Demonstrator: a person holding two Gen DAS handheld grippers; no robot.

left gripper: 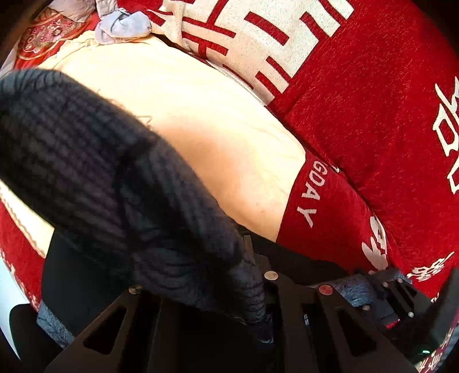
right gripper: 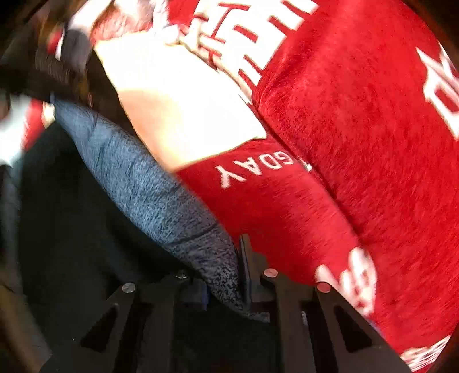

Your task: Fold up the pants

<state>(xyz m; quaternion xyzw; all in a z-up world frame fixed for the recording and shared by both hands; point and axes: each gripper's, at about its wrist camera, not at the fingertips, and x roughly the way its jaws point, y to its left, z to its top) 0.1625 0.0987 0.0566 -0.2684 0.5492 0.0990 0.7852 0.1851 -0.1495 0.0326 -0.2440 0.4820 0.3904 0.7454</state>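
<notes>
The pants are dark, with a ribbed black part (left gripper: 94, 160) and a heathered blue-grey part (right gripper: 137, 178). They hang over a bed cover. My left gripper (left gripper: 242, 275) is shut on the ribbed black fabric, which bunches up out of the jaws toward the upper left and hides one finger. In the blurred right wrist view my right gripper (right gripper: 229, 275) is shut on the tip of the heathered fabric. A smooth black part of the pants (right gripper: 71, 215) lies to the left of it. A strip of the same heathered fabric (left gripper: 352, 289) shows at the lower right of the left wrist view, beside black hardware (left gripper: 398, 295).
The bed cover is red plush (left gripper: 358, 114) with white lettering and a cream panel (left gripper: 195, 114). A crumpled grey cloth (left gripper: 123, 25) and a red patterned cushion (left gripper: 48, 34) lie at the far upper left. The cover's edge drops off at the left.
</notes>
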